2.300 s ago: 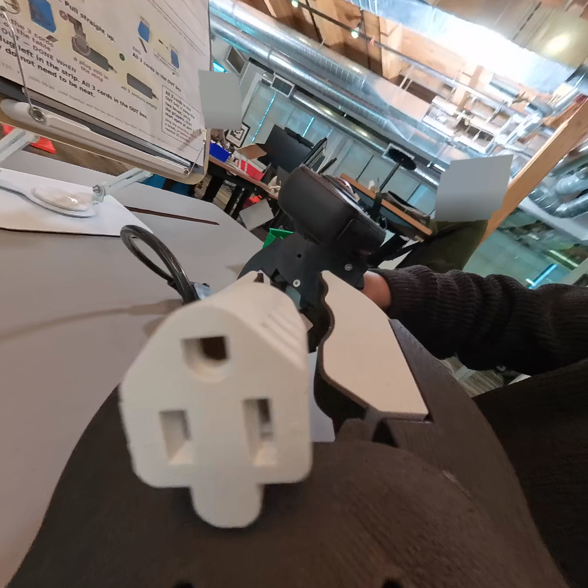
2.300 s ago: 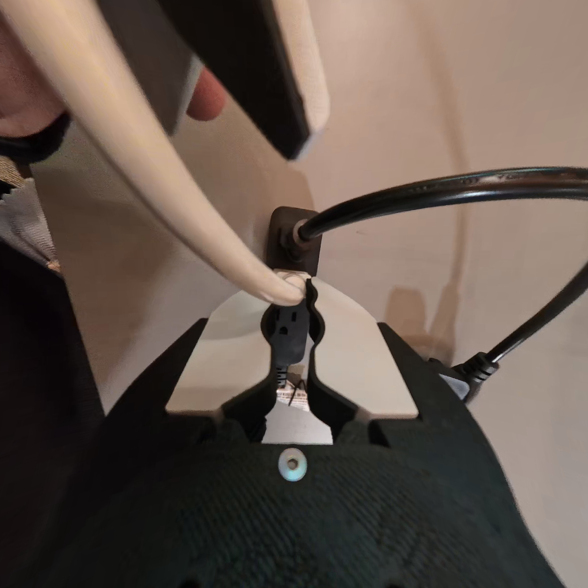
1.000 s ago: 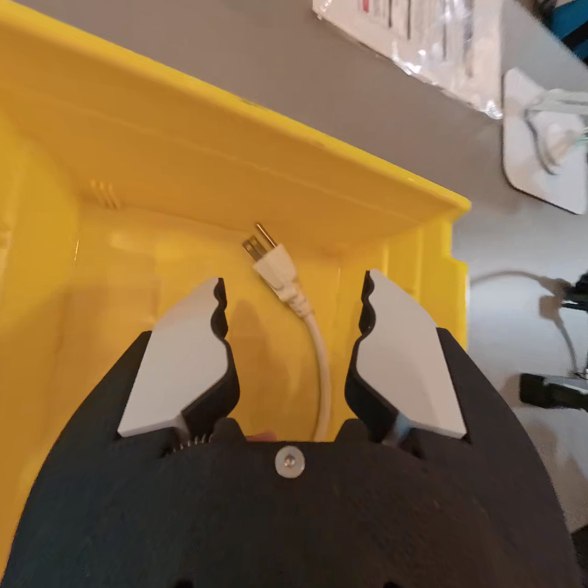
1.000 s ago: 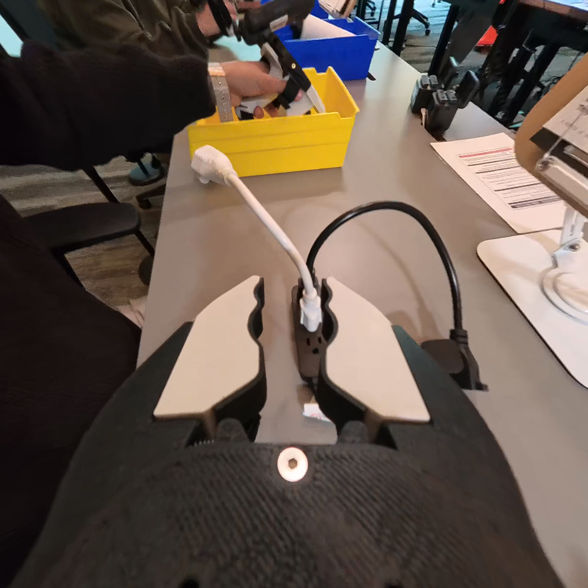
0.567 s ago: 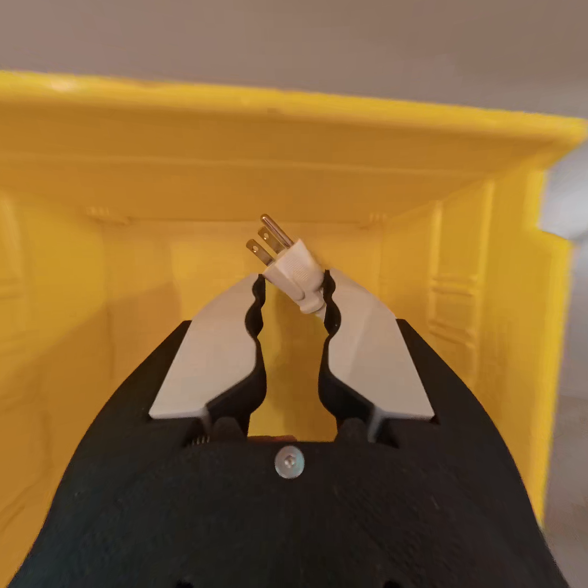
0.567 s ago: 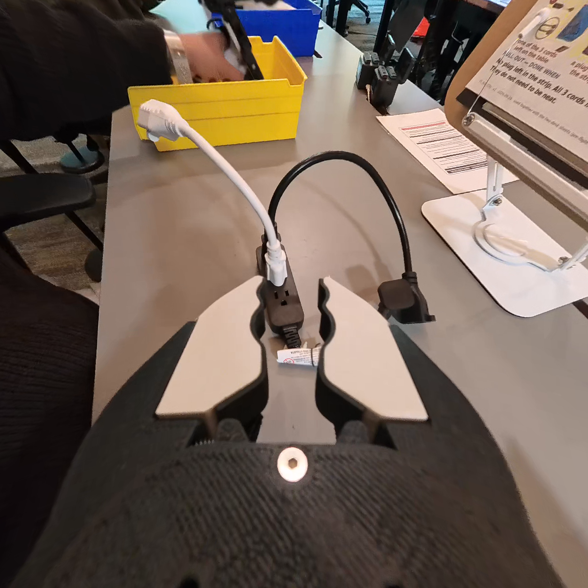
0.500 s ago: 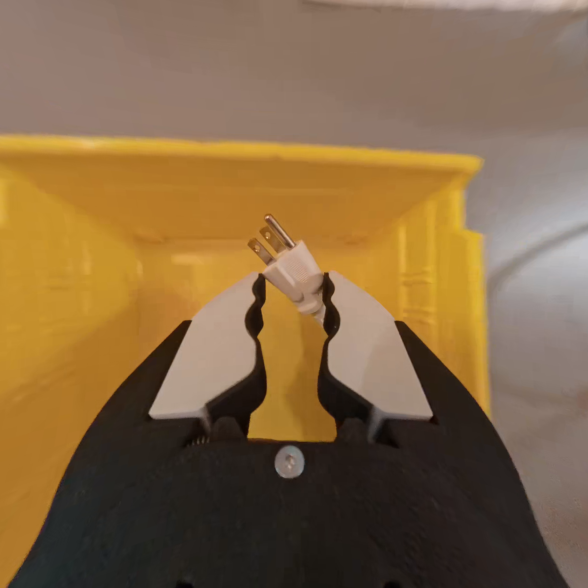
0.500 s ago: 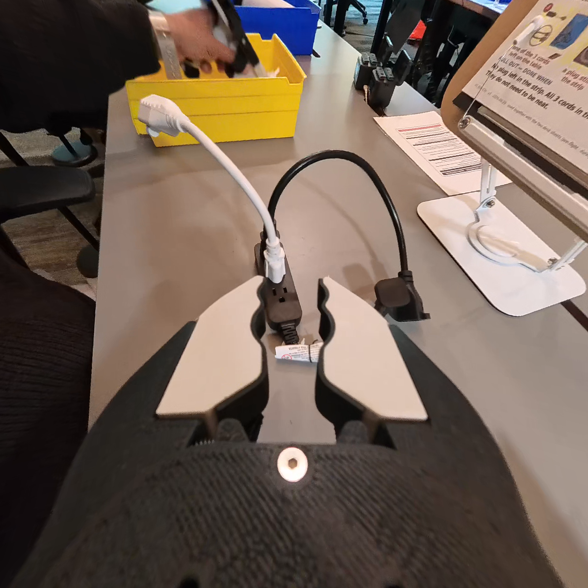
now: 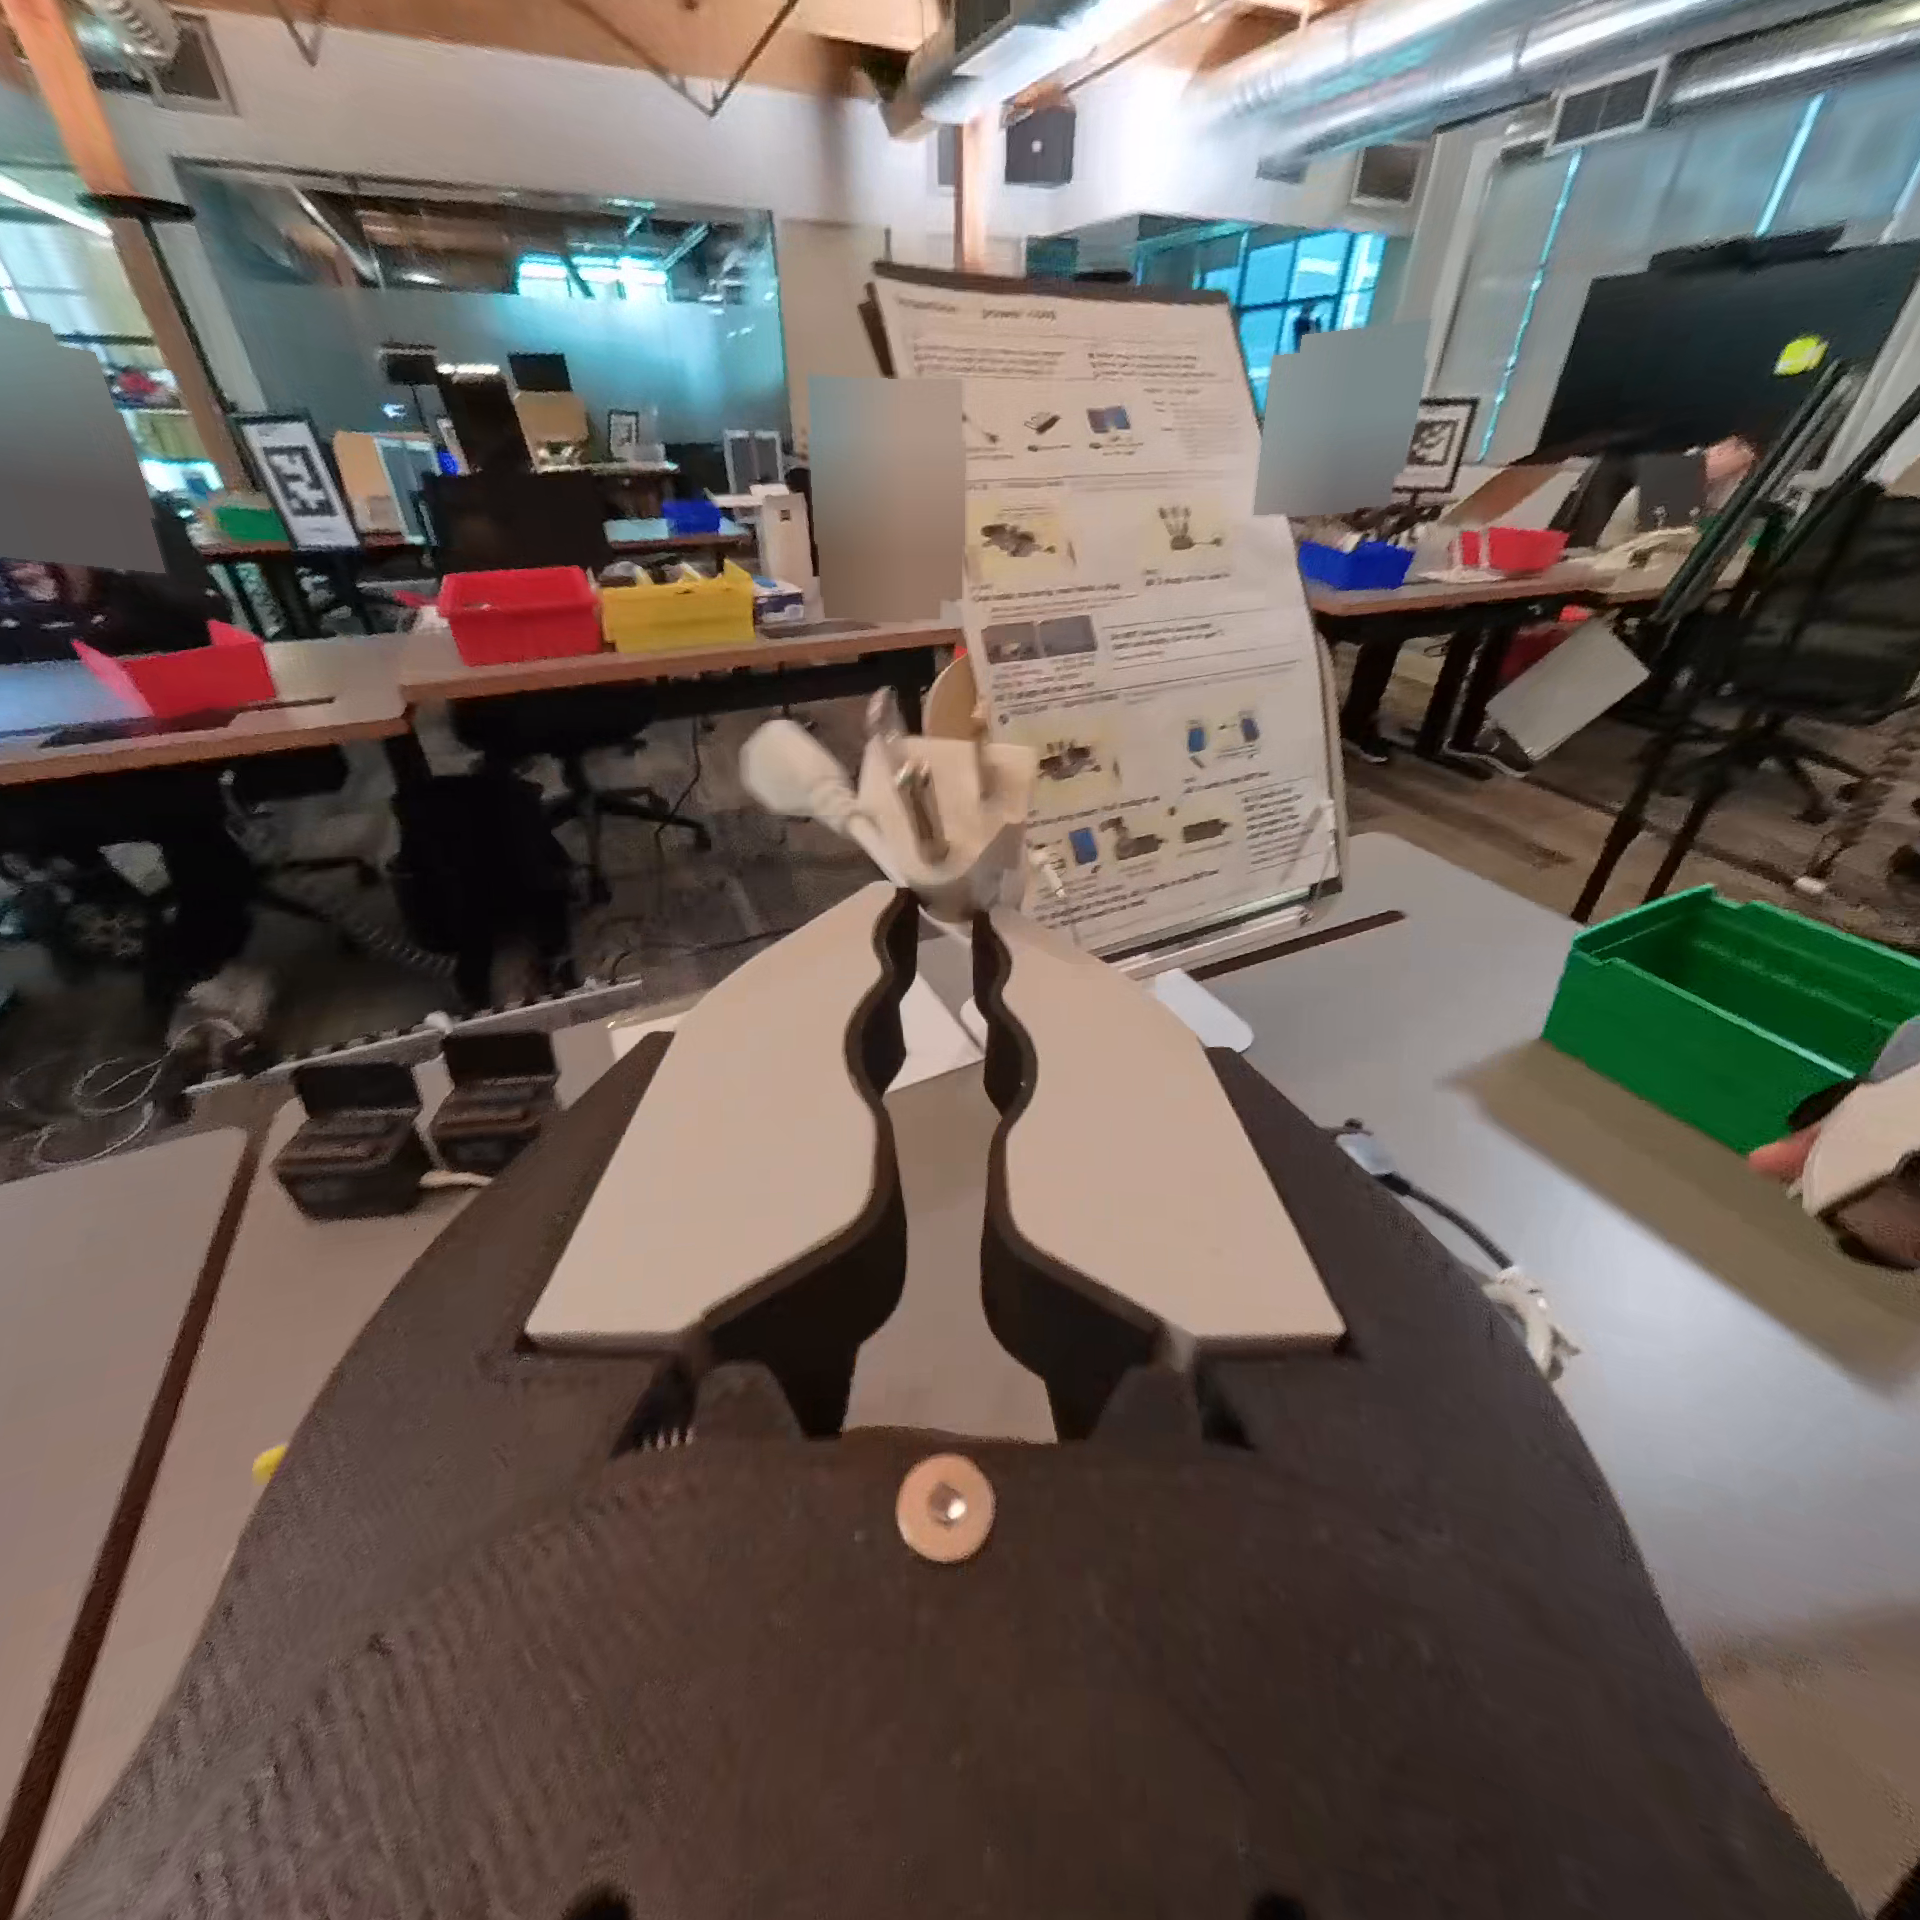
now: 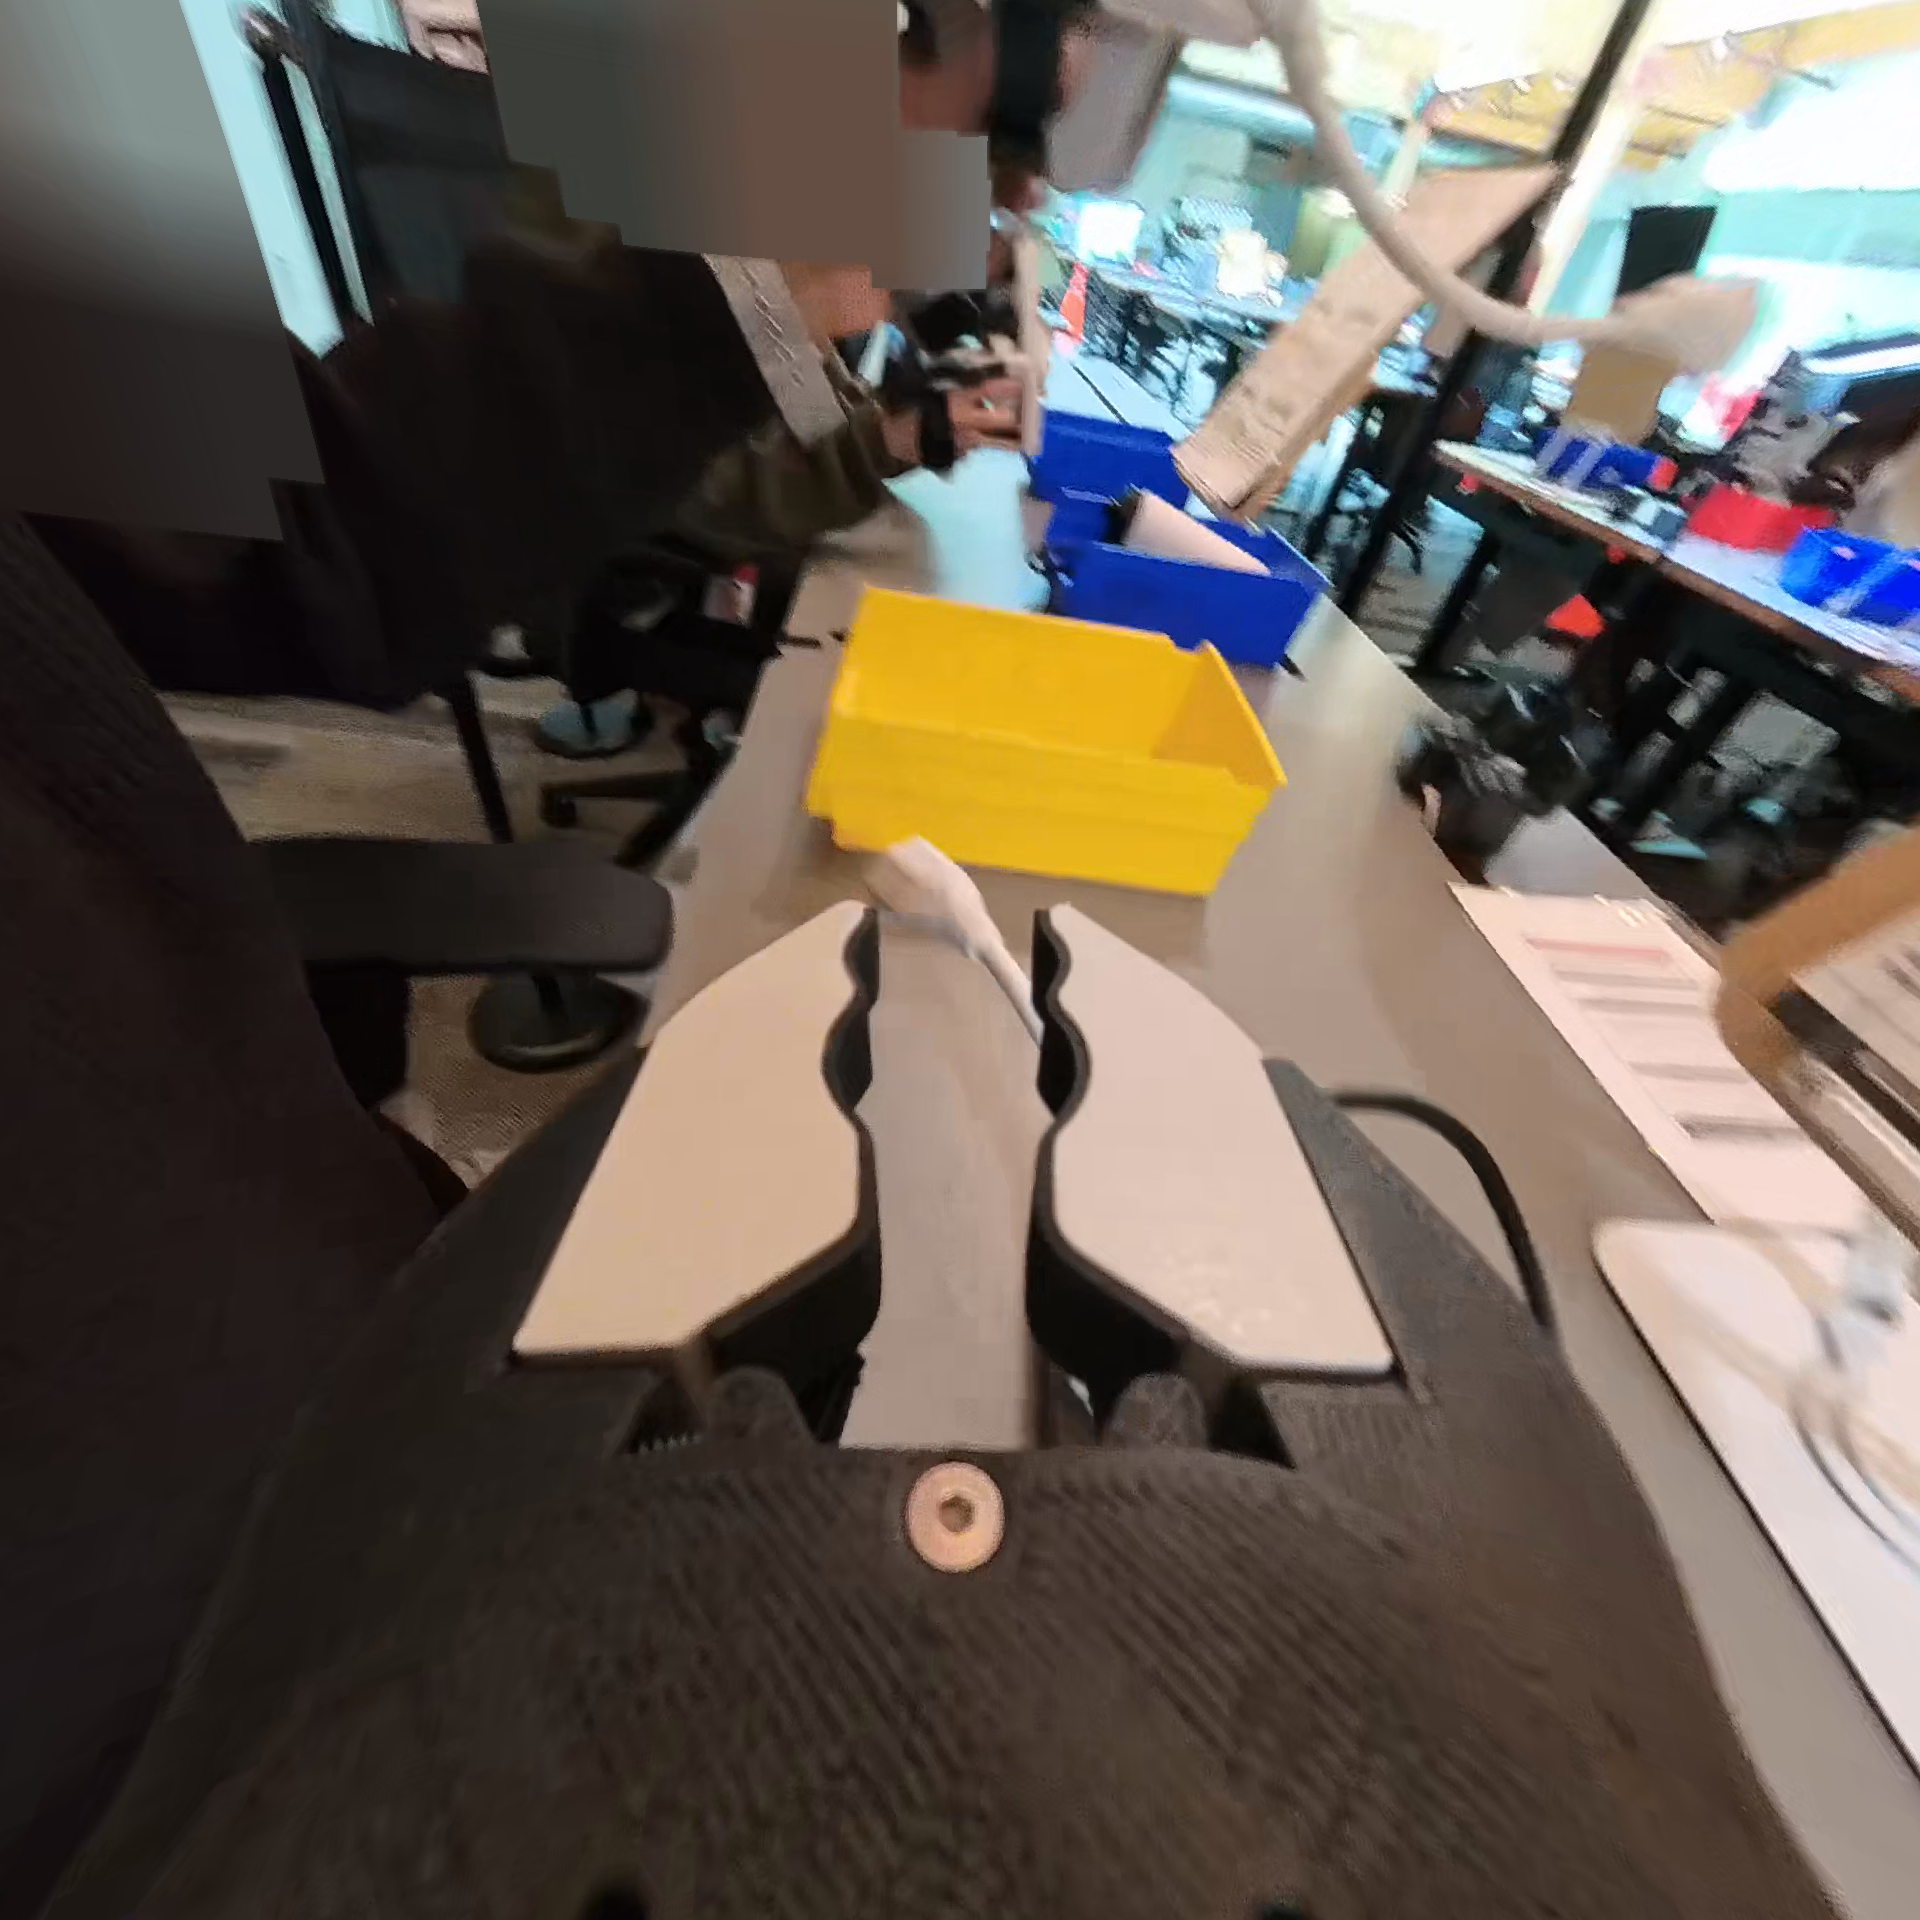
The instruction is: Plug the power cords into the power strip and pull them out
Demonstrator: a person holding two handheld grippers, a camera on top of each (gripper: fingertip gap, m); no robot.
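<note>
Left wrist view has the left gripper (image 9: 943, 914) lifted well above the grey table (image 9: 1621, 1351), its jaws clenched on a white plug (image 9: 940, 821) pinched right at the fingertips. The plug's metal prongs stick up and toward the camera, and its white cord end bends off to the left, blurred. Behind the plug stands an instruction sheet (image 9: 1143, 623) propped upright on a stand. Off to the right on the table sits a green bin (image 9: 1704, 1023), and at the right edge a bit of the other gripper shows with a fingertip of the person holding it. Two small black cases (image 9: 410, 1117) sit on the table to the left.

Right wrist view shows the right gripper (image 10: 956, 935) with its jaws parted and nothing between them but bare table. Just past the fingertips lies a second white plug (image 10: 920, 878) on the table, its cord running back under the right finger. Beyond it is a yellow bin (image 10: 1029, 769), then a blue bin (image 10: 1174, 597) farther back. A black cord (image 10: 1475, 1164) arches up beside the gripper's right side. The power strip itself is hidden under the gripper body. A white cord (image 10: 1382, 208) hangs blurred across the top right. A sheet of paper (image 10: 1631, 1039) lies flat at the right.
</note>
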